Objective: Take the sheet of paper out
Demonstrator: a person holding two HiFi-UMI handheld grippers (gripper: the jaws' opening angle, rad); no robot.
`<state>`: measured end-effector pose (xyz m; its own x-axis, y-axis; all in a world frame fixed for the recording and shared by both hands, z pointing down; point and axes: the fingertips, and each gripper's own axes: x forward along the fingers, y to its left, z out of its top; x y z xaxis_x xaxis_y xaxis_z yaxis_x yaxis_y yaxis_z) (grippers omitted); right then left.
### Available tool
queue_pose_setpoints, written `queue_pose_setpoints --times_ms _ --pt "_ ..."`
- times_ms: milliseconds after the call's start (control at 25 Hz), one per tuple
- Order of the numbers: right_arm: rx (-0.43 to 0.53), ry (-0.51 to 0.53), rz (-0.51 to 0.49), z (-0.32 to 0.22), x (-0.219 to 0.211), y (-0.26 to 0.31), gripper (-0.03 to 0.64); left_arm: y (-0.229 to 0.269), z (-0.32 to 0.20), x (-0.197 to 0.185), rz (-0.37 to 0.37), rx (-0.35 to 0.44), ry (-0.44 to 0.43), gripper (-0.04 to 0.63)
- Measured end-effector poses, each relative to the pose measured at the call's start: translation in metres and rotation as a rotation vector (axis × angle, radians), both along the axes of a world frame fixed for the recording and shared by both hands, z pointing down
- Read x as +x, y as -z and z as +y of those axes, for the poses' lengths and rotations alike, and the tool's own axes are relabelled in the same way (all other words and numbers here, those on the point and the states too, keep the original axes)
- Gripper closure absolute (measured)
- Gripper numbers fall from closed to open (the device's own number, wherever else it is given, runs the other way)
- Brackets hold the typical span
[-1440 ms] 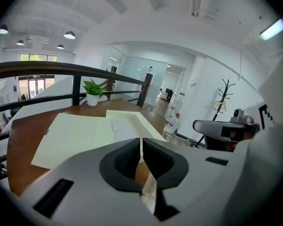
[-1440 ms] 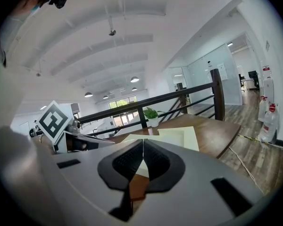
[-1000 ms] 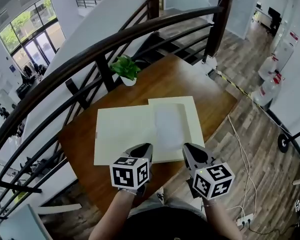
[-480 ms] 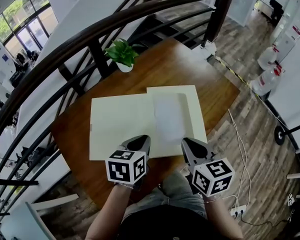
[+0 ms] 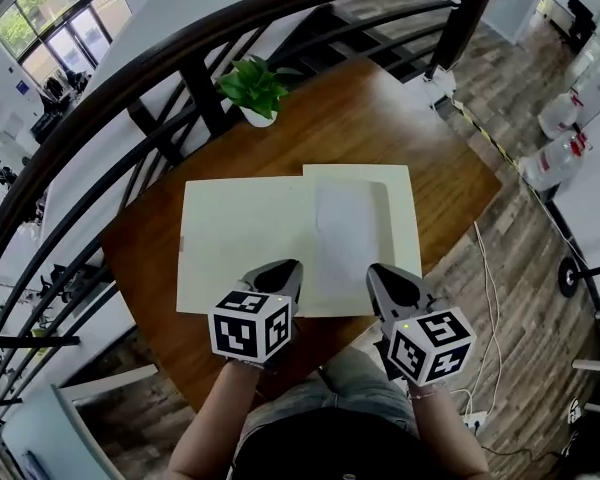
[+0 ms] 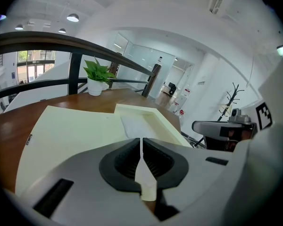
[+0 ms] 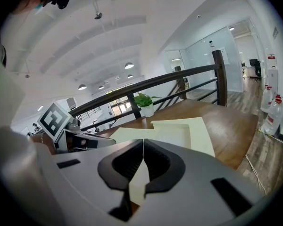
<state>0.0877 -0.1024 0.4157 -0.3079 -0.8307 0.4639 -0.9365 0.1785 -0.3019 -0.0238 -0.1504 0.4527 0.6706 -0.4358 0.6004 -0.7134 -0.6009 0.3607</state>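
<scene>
An open cream folder [image 5: 245,243] lies flat on the brown table [image 5: 380,128]. A white sheet of paper [image 5: 345,233] rests in its right half, inside a raised cream border [image 5: 405,218]. My left gripper [image 5: 285,268] hovers shut and empty over the folder's near edge. My right gripper [image 5: 385,273] is also shut and empty, just right of it by the paper's near end. In the left gripper view the jaws [image 6: 141,147] meet in a thin line, with the paper [image 6: 137,126] ahead. The right gripper view shows its jaws [image 7: 143,149] closed too, facing the folder [image 7: 198,126].
A small potted plant [image 5: 252,88] stands at the table's far edge. A dark curved railing [image 5: 180,48] runs behind the table. Water bottles [image 5: 570,118] and a cable [image 5: 490,298] are on the wooden floor to the right. The person's lap is at the near table edge.
Both grippers have sunk a little toward the folder's near edge, and the head view has shifted slightly. The jaws stayed shut; folder and paper have not moved.
</scene>
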Motion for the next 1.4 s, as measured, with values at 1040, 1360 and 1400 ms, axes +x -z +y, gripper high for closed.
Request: queue_pose_setpoints --times_ms 1040,1360,1400 --pt "-0.075 0.104 -0.135 -0.039 0.029 -0.032 0.589 -0.07 -0.042 0.049 -0.196 -0.122 -0.032 0.466" --pt "-0.084 0.119 -0.17 -0.046 0.028 -0.039 0.589 -0.091 -0.042 0.058 -0.266 -0.143 -0.082 0.466" --pt "-0.087 0.117 -0.171 -0.046 0.028 -0.039 0.589 -0.093 -0.042 0.058 -0.272 -0.145 -0.078 0.466"
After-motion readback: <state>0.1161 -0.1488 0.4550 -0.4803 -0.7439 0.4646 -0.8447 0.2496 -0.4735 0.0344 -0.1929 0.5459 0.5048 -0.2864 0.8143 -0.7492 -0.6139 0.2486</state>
